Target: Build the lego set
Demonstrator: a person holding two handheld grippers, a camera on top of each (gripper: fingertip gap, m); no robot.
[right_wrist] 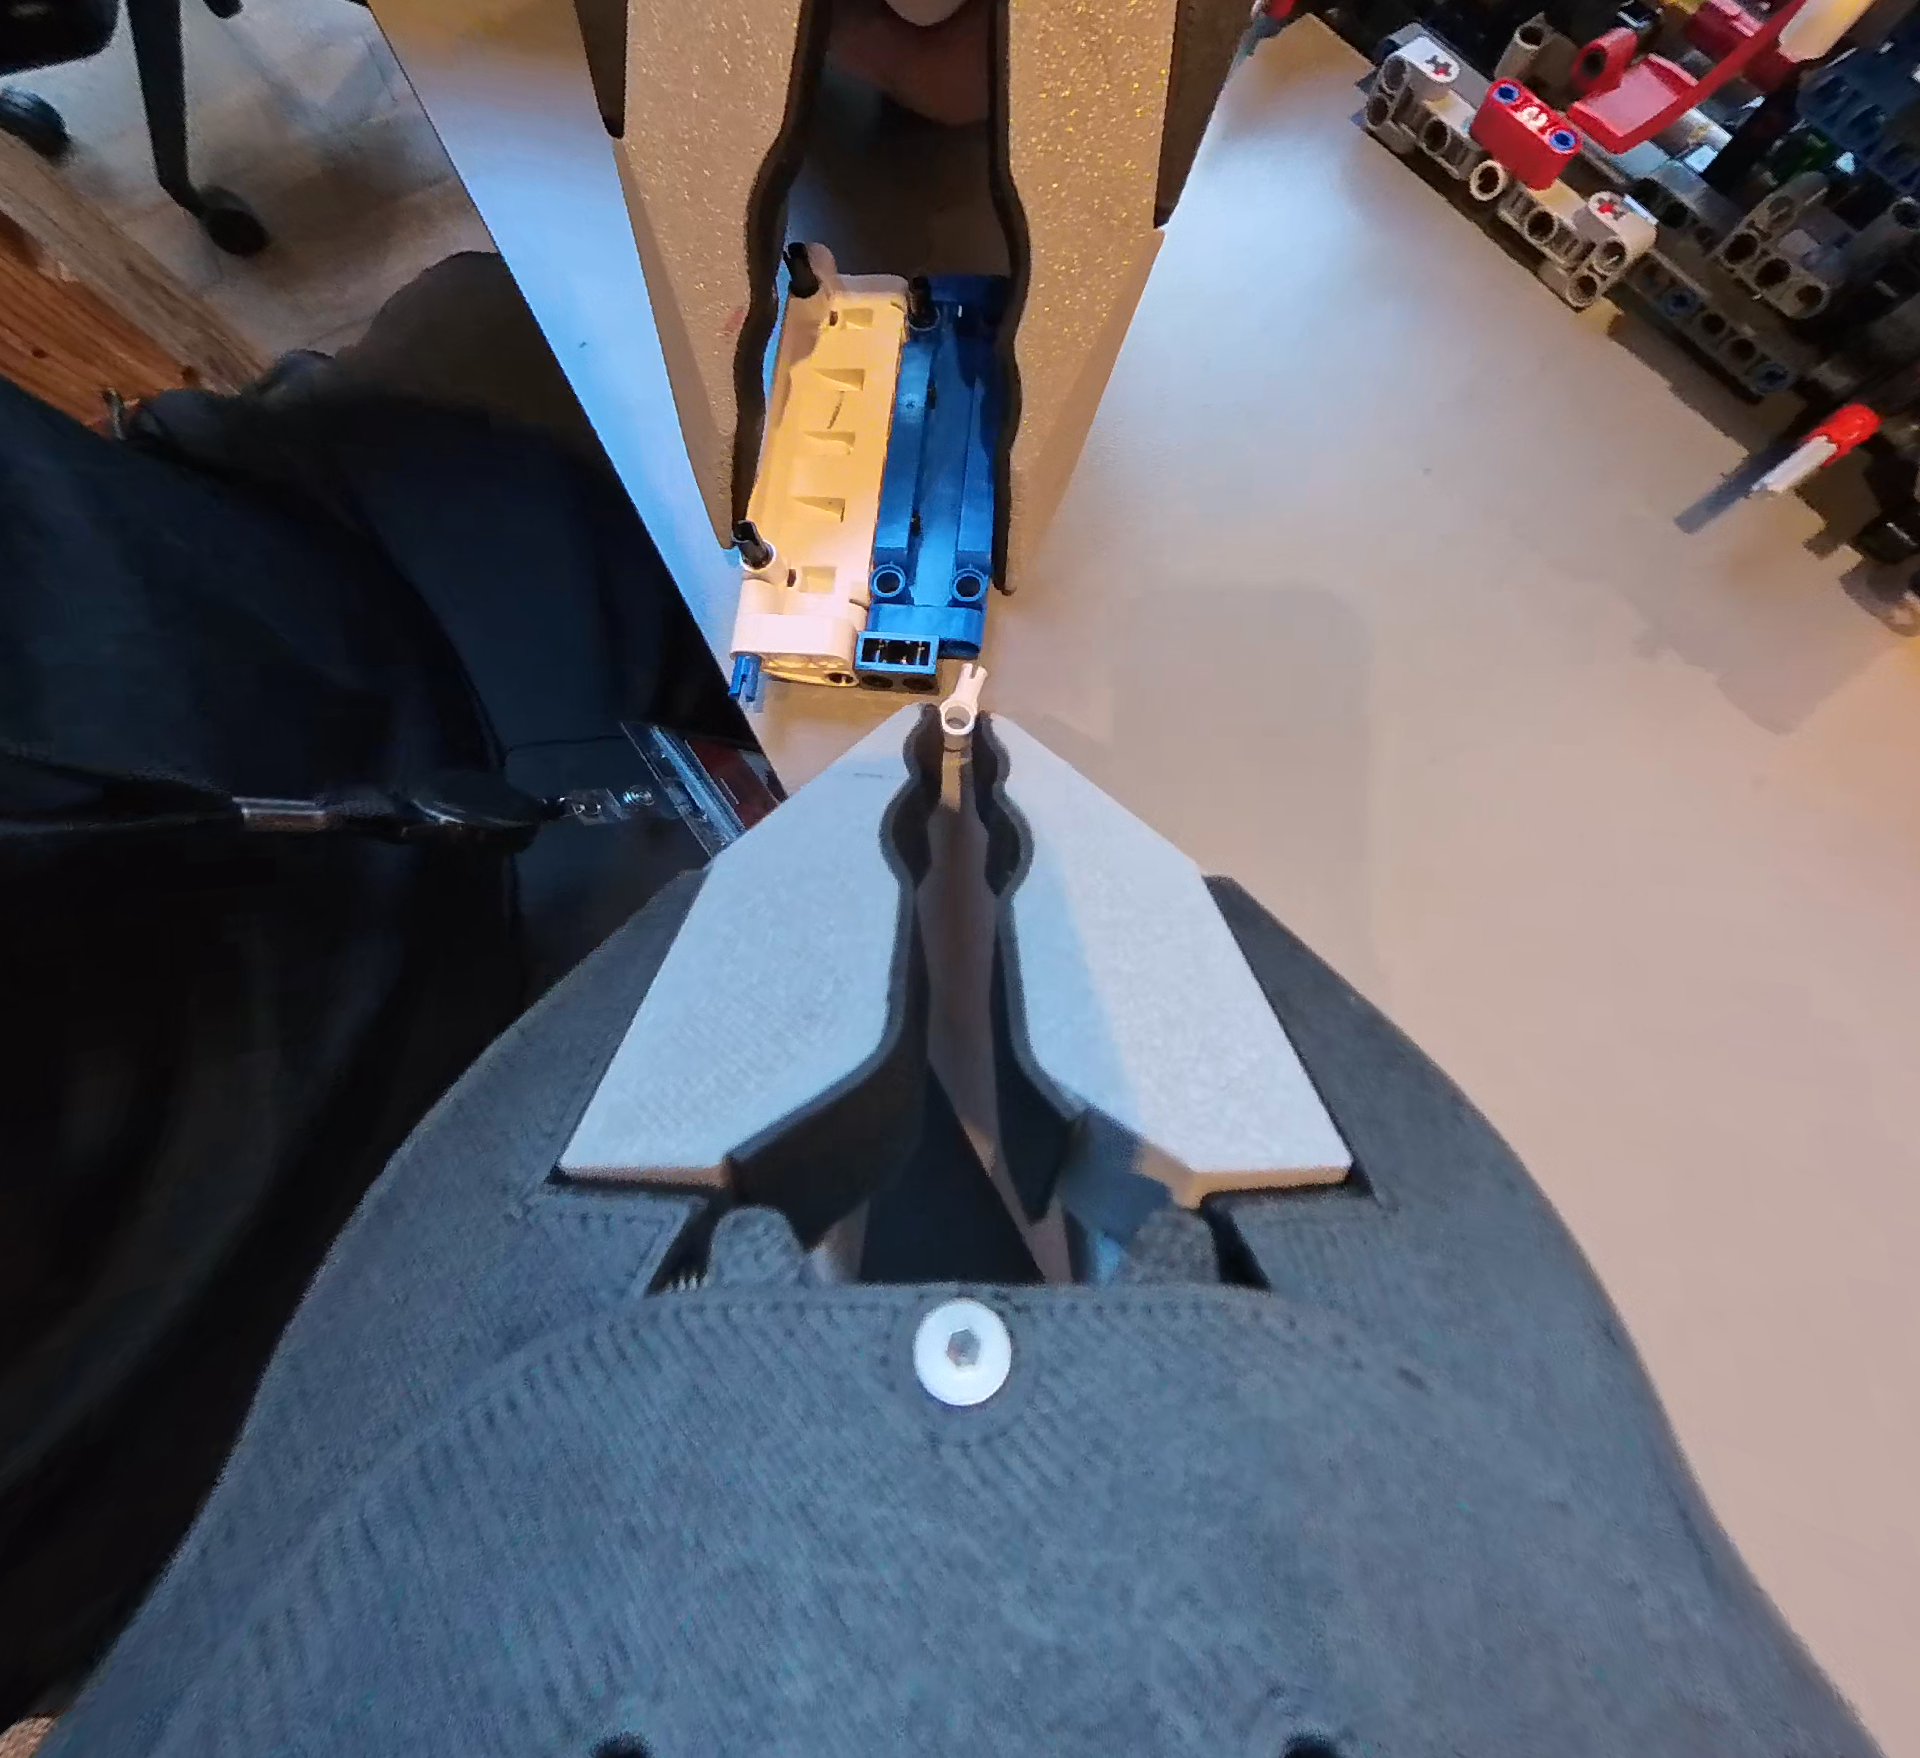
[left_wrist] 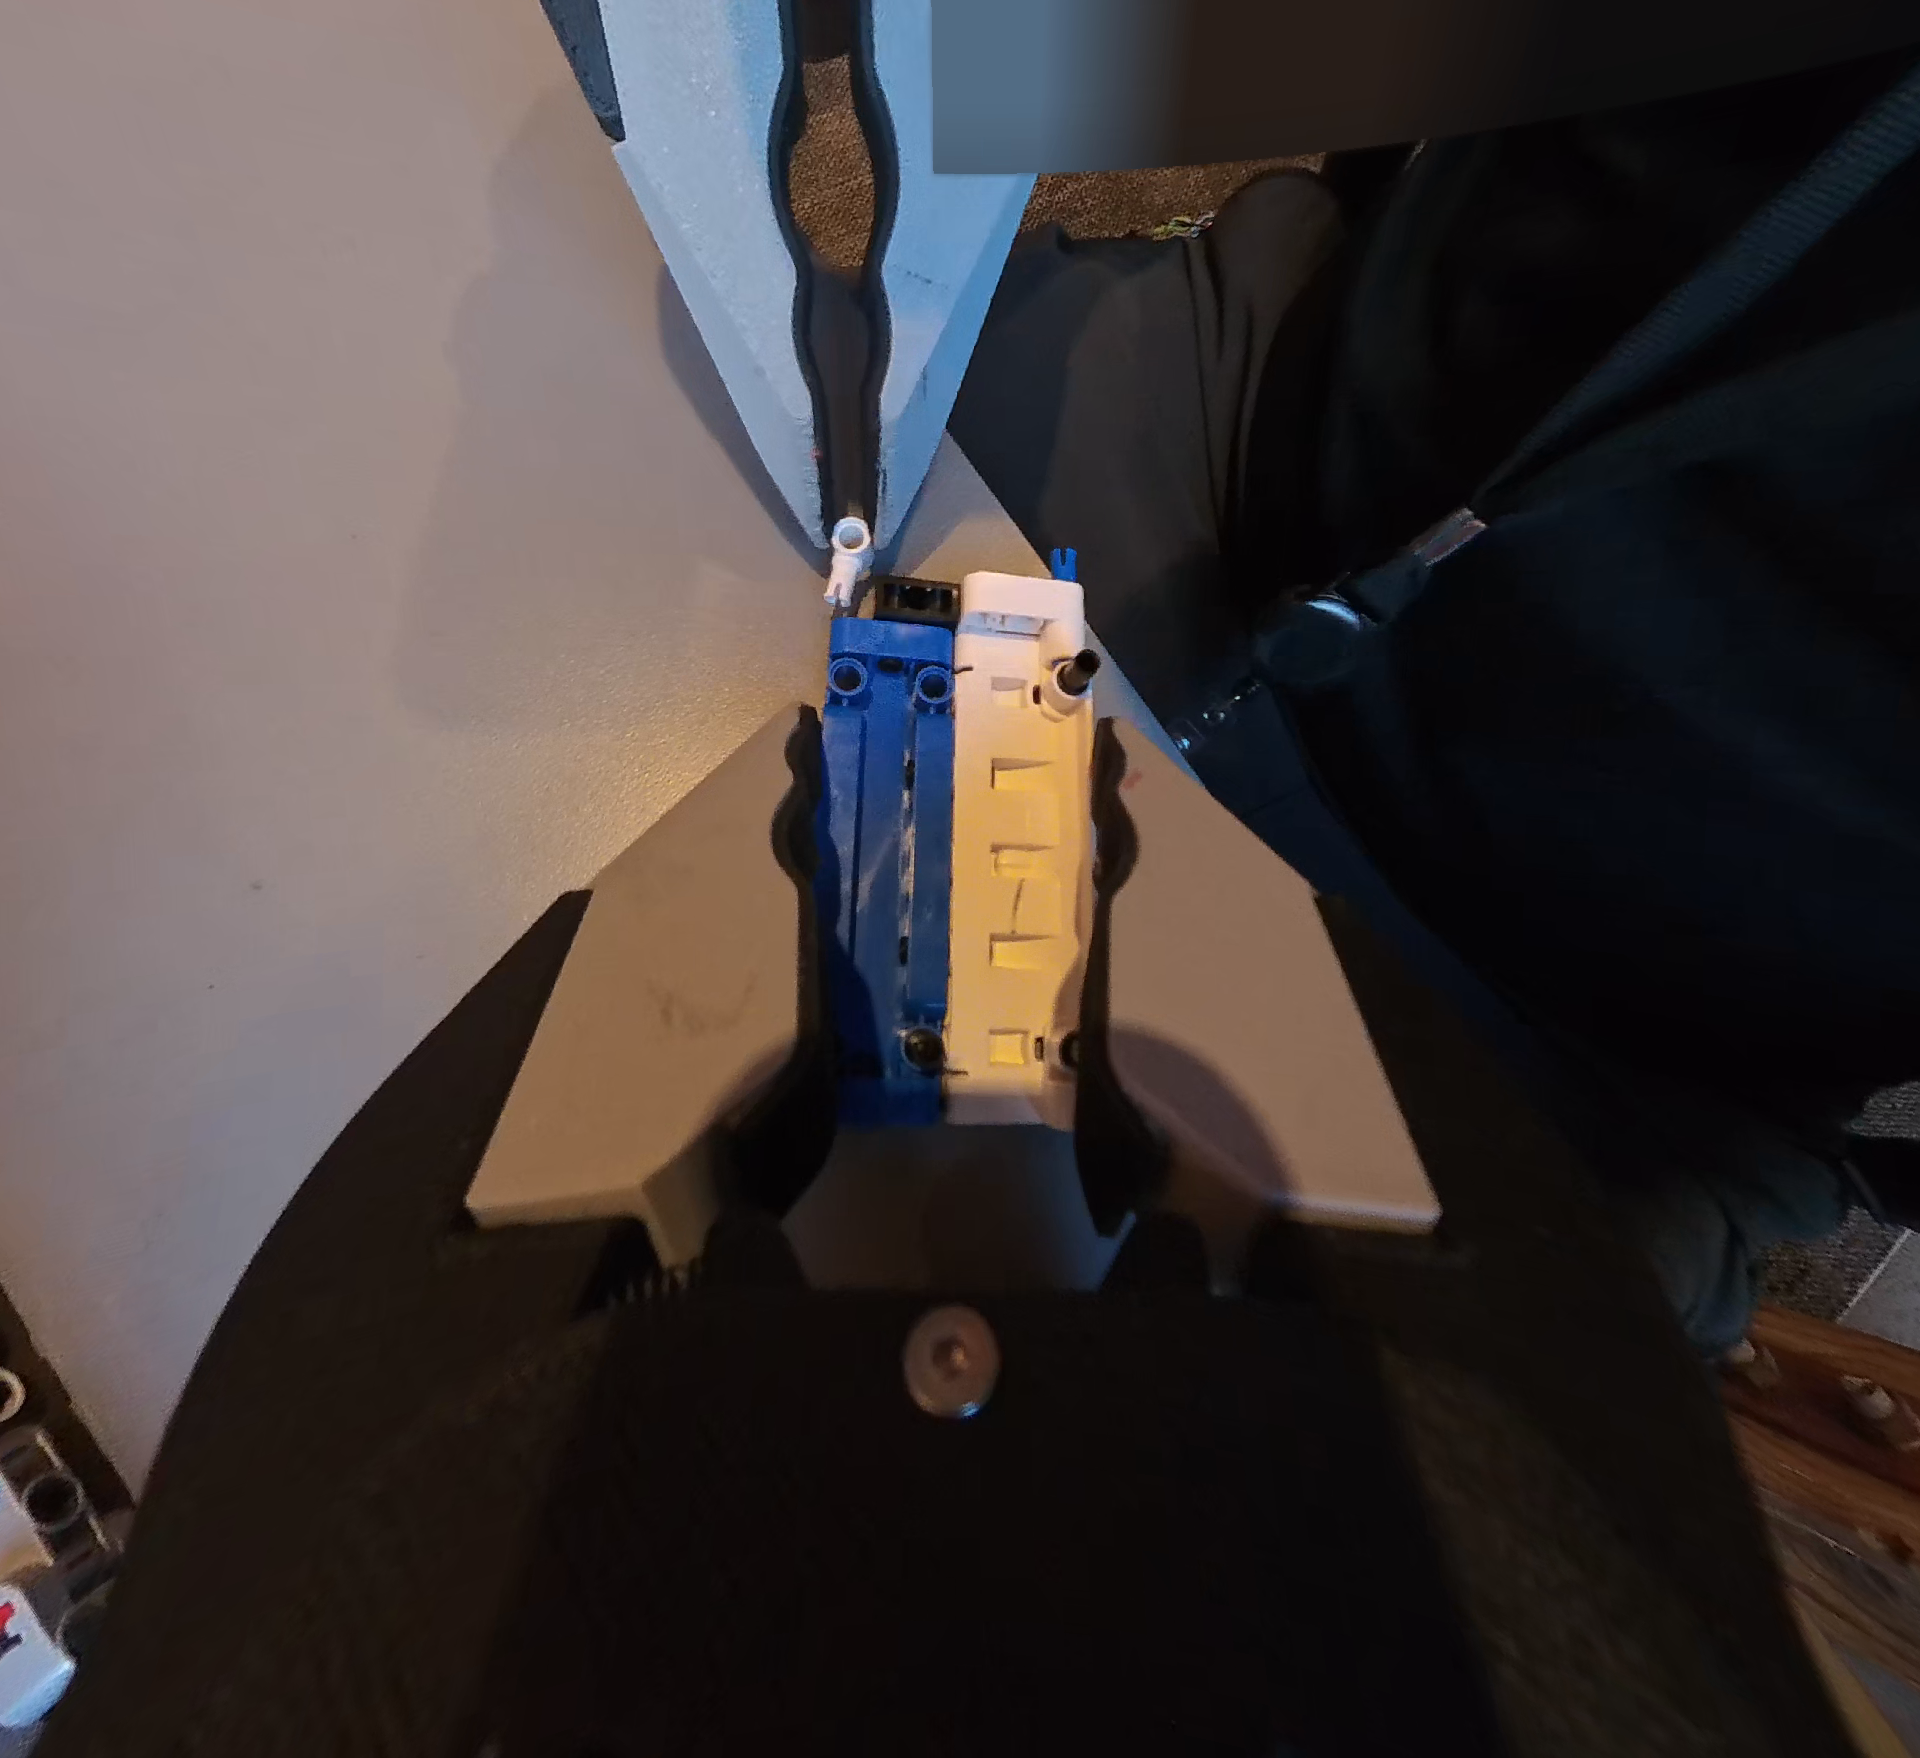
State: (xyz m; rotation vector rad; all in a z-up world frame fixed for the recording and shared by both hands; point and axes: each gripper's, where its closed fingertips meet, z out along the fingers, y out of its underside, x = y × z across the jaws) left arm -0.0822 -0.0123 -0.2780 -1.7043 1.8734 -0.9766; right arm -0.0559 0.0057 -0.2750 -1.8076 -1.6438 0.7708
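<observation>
My left gripper [left_wrist: 951, 742] is shut on a lego assembly [left_wrist: 956, 867], a blue panel beside a white panel, held over the table's edge. Black pins stick out of the white panel, and a blue pin shows at its far end. My right gripper [right_wrist: 958, 721] is shut on a small white connector [right_wrist: 959, 709], held at the fingertips just in front of the blue panel's end. In the left wrist view the right gripper [left_wrist: 852, 539] comes in from above with the white connector [left_wrist: 847, 560]. In the right wrist view the assembly [right_wrist: 878, 472] sits between the left gripper's fingers [right_wrist: 1070, 274].
A white table [right_wrist: 1403, 773] lies under both grippers. A large lego build with red, grey and black parts [right_wrist: 1662, 108] stands at the far right of it. A person in dark clothing [left_wrist: 1558, 669] sits at the table's edge. A chair base [right_wrist: 177, 98] stands on the floor. Some 4 centimetres of space lies between my two pairs of fingers.
</observation>
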